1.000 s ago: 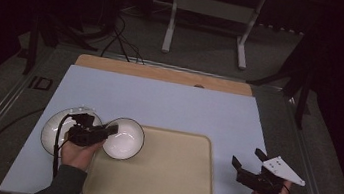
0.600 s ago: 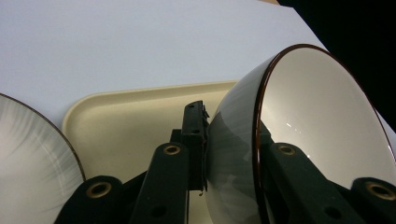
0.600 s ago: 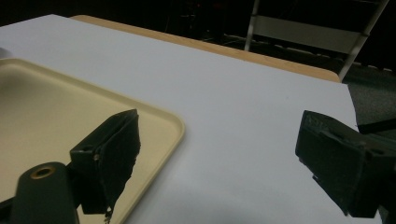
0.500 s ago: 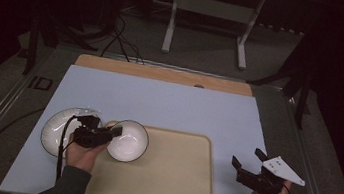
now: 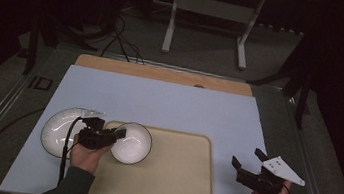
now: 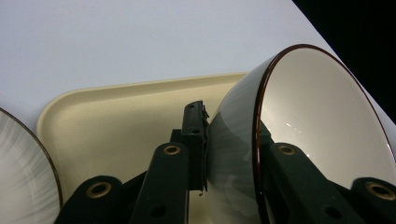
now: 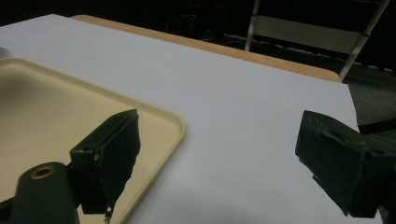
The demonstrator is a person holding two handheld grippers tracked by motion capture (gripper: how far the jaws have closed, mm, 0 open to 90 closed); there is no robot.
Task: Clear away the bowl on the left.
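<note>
A white bowl (image 5: 133, 145) with a dark rim hangs over the left end of a beige tray (image 5: 174, 178). My left gripper (image 5: 117, 132) is shut on the bowl's left wall. In the left gripper view one jaw lies outside the bowl (image 6: 303, 130) and the other inside it, with the left gripper (image 6: 229, 126) pinching the rim and the bowl tilted. My right gripper (image 5: 246, 157) rests to the right of the tray near the front edge. Its jaws stand wide apart in the right gripper view, with only the bare mat behind the right gripper (image 7: 222, 126).
A white plate (image 5: 57, 130) with a dark rim lies on the pale blue mat (image 5: 169, 104), just left of the tray; its edge (image 6: 23, 177) is beside my left jaws. The tray's corner (image 7: 154, 121) lies close to my right gripper. Dark floor, cables and a stand leg lie beyond the table.
My left gripper has carried the bowl a little to the right, from beside the plate to over the tray's left end. The right gripper has stayed where it was.
</note>
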